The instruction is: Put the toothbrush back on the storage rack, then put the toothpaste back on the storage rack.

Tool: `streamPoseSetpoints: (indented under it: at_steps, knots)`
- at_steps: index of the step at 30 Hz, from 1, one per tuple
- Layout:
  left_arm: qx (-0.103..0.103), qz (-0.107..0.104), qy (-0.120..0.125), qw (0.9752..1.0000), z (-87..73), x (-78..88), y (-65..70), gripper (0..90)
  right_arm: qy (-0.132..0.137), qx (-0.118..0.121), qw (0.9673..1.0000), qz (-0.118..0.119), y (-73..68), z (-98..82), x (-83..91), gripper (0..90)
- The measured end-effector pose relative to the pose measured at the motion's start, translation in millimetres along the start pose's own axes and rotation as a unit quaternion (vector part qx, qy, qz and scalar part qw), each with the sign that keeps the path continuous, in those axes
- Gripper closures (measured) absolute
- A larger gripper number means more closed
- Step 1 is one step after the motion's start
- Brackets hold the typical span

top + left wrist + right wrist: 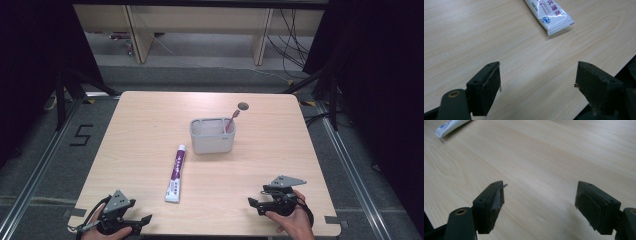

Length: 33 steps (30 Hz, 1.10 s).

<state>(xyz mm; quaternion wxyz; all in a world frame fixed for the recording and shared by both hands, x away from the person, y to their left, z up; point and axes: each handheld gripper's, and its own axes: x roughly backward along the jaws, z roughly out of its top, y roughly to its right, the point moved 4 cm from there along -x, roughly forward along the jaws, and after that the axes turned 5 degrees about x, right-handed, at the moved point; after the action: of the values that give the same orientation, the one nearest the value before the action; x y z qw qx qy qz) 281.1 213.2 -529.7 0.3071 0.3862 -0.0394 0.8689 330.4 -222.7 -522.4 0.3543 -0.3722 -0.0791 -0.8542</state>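
Note:
A white and purple toothpaste tube [175,173] lies flat near the middle of the wooden table [150,130], cap pointing away from me. Behind it stands a grey holder [212,135] with a red toothbrush [231,121] leaning in its right end. My left gripper [142,223] rests at the front left corner, open and holding nothing; the tube's crimped end [554,18] lies ahead of its jaws [537,80]. My right gripper [254,203] sits at the front right, open over bare wood [540,195], with the tube's end [449,126] far off to its left.
A round cable hole [243,106] sits near the table's far edge. The table's front edge [616,70] runs just right of the left gripper. Desks, cables and dark stands lie beyond the table on the floor.

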Motion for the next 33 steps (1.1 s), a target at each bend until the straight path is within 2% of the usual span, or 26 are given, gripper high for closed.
streamPoseSetpoints:
  at_steps: [2, 3, 4, 5, 6, 9, 10, 11, 12, 13, 15, 16, 17, 18, 21, 24, 25, 26, 28, 29, 30, 31, 32, 33]
  knots:
    - [0.0, -0.001, 0.001, 1.0, 0.1, -0.1, -0.4, 19.6, -0.001, -0.001, 1.0, -0.004, -1.1, -2.4, 1.7, 22.9]
    - [0.0, -0.001, 0.001, 1.0, 0.1, -0.1, -0.3, 19.6, 0.001, 0.016, 0.9999, -0.001, 0.5, -2.5, 1.8, 22.4]
    - [0.0, -0.001, 0.001, 1.0, 0.1, -0.2, -0.3, 19.6, 0.0, 0.001, 1.0, 0.004, -1.8, -3.9, 2.5, 22.2]
    - [-0.001, -0.001, 0.001, 1.0, 0.0, -0.2, -0.1, 19.6, 0.003, -0.003, 1.0, 0.003, -2.8, -4.7, 2.8, 22.2]
    - [0.0, -0.001, 0.002, 1.0, 0.0, -0.3, 0.2, 19.6, -0.005, -0.004, 1.0, -0.004, -3.3, -6.4, 4.4, 22.1]
    - [-0.001, -0.001, 0.0, 1.0, -0.2, 0.1, -0.4, 19.7, -0.003, 0.004, 1.0, 0.005, -2.5, -10.6, 5.5, 22.0]
    - [-0.002, 0.001, -0.001, 1.0, -0.3, 0.6, -0.4, 19.7, -0.01, -0.002, 0.9999, 0.012, -3.4, -11.8, 7.0, 22.0]
    - [-0.002, 0.0, 0.0, 1.0, -0.2, 0.5, -0.5, 19.6, -0.007, -0.001, 1.0, -0.001, -3.8, -12.7, 8.6, 22.1]
    - [0.0, 0.0, 0.001, 1.0, -0.1, 0.6, -0.2, 19.6, -0.009, -0.001, 1.0, 0.0, -4.1, -13.2, 9.1, 22.1]
    - [-0.001, 0.0, 0.001, 1.0, -0.1, 0.2, -0.7, 19.6, -0.013, -0.011, 0.9998, 0.009, -5.5, -14.0, 9.1, 22.1]
    - [0.001, -0.001, 0.0, 1.0, 0.0, 0.2, -0.7, 19.6, -0.009, -0.001, 1.0, 0.0, -4.9, -14.7, 10.4, 22.2]
    - [0.0, -0.001, 0.001, 1.0, 0.2, 0.6, -0.8, 19.6, -0.011, -0.006, 0.9999, 0.0, -5.2, -15.4, 10.3, 22.2]
    - [0.007, -0.003, 0.01, 0.9999, 0.8, 0.1, 0.2, 19.7, -0.006, -0.009, 0.9999, 0.009, -5.8, -15.7, 9.1, 22.3]
    - [0.004, -0.001, 0.008, 1.0, 0.9, 1.1, -0.5, 19.8, -0.01, -0.006, 0.9999, 0.012, -5.2, -15.9, 9.7, 22.4]
    - [0.006, -0.003, 0.016, 0.9998, 3.2, 2.3, 0.3, 21.7, -0.013, -0.013, 0.9998, 0.01, -6.4, -15.7, 10.3, 22.7]
    - [-0.005, -0.01, 0.022, 0.9997, 6.5, 1.5, 0.5, 24.9, -0.008, 0.002, 0.9999, 0.005, -2.6, -15.1, 9.7, 22.7]
    - [-0.006, -0.005, 0.022, 0.9997, 7.5, 0.2, 0.0, 25.0, -0.012, -0.004, 0.9999, 0.009, -2.9, -15.4, 9.3, 22.8]
    - [-0.004, -0.01, 0.023, 0.9997, 8.9, -0.2, 1.8, 26.0, -0.009, 0.003, 0.9999, 0.007, -1.8, -15.5, 8.8, 22.8]
    - [-0.011, -0.012, 0.026, 0.9995, 10.8, -0.2, 3.1, 28.9, -0.015, -0.02, 0.9997, 0.003, -5.6, -16.2, 10.7, 23.1]
    - [-0.008, -0.014, 0.032, 0.9994, 11.9, -1.1, 4.1, 30.6, -0.016, -0.007, 0.9998, 0.002, -3.8, -15.8, 10.7, 23.2]
    - [-0.017, -0.017, 0.03, 0.9993, 12.9, -0.9, 4.2, 33.3, -0.015, -0.007, 0.9999, 0.002, -3.7, -15.9, 10.7, 23.2]
    - [-0.019, -0.016, 0.028, 0.9993, 13.4, -0.6, 4.7, 39.0, -0.023, -0.032, 0.9992, 0.008, -7.7, -16.7, 11.2, 23.2]
    - [-0.017, -0.016, 0.043, 0.9988, 14.2, -2.1, 6.6, 44.2, -0.023, -0.033, 0.9992, 0.008, -7.9, -16.7, 11.3, 23.2]
    - [-0.027, -0.019, 0.039, 0.9987, 14.8, -1.2, 6.3, 49.3, -0.01, 0.0, 0.9999, 0.004, -2.9, -15.7, 9.8, 23.4]
